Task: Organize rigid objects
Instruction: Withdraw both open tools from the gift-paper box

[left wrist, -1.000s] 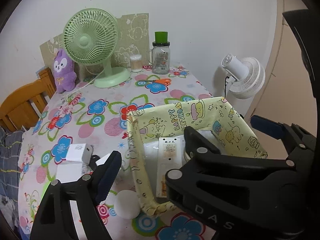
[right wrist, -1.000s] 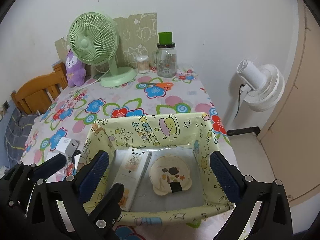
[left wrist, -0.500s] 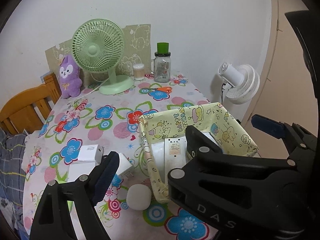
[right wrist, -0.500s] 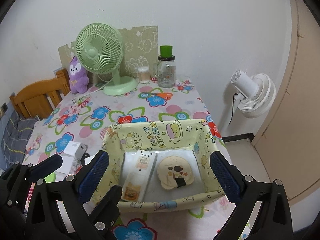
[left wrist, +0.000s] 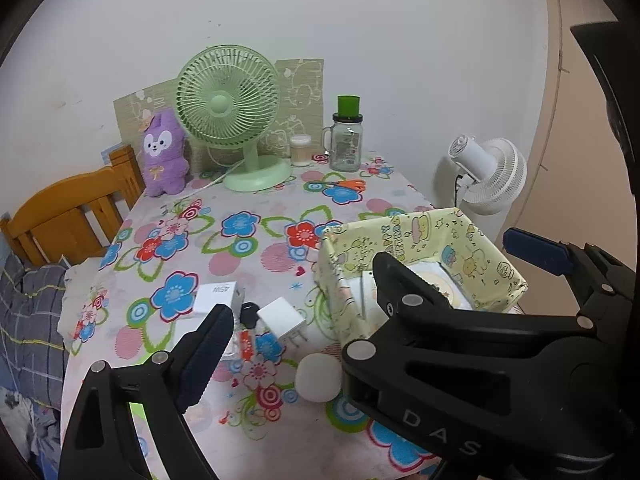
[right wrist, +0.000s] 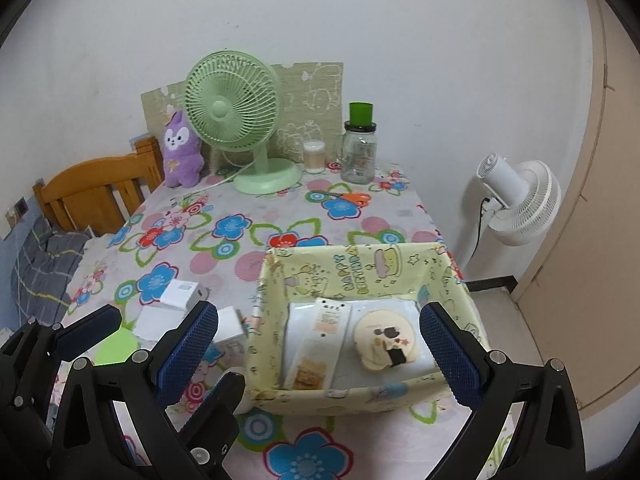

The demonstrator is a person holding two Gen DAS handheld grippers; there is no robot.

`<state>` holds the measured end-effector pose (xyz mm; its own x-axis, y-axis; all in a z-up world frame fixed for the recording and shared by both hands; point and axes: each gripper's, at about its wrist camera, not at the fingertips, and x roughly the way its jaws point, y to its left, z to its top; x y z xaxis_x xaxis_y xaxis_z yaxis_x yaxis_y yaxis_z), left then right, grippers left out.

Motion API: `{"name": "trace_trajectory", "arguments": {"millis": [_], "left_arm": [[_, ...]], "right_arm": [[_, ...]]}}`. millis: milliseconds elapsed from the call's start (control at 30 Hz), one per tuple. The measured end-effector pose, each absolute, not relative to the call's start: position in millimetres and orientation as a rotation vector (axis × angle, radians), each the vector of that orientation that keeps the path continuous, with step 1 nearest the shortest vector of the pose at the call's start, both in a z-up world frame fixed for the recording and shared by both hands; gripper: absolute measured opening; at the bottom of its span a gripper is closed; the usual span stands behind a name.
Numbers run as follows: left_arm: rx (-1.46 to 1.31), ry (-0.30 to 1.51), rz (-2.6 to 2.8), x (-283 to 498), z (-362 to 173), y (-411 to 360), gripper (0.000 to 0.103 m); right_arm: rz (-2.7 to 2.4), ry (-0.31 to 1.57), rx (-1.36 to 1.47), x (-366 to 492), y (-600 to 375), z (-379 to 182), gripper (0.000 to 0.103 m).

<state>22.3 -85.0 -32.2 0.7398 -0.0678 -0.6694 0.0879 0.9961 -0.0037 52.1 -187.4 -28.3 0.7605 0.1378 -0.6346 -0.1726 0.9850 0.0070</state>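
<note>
Both hand-held grippers, left (left wrist: pixel 304 320) and right (right wrist: pixel 316 344), gape wide and empty above the yellow fabric bin (right wrist: pixel 360 268) and white chargers (left wrist: pixel 282 318).

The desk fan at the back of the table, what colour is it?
The desk fan is pale green all over; the right wrist view shows it best.

Soft, even indoor light is falling over both views, casting only faint shadows on the table (right wrist: pixel 280 216); the white wall (left wrist: pixel 360 20) is showing no glare; fisheye distortion is bending the door frame (right wrist: pixel 596 120) and darkening every corner; the near black jaws are looming oversized; focus is holding sharp throughout.
</note>
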Motion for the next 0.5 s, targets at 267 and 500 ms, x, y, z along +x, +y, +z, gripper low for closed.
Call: {"name": "trace_trajectory", "arguments": {"millis": [267, 500], "left_arm": [[0.034, 0.731, -0.066, 12.9, -33.7, -62.6, 0.094], [0.031, 0.736, -0.052, 7.3, -36.8, -43.2, 0.094]], "right_arm": [[0.186, 0.690, -0.058, 42.5, -163.5, -29.2, 0.102], [0.206, 0.684, -0.064, 35.3, -144.7, -31.7, 0.102]]}}
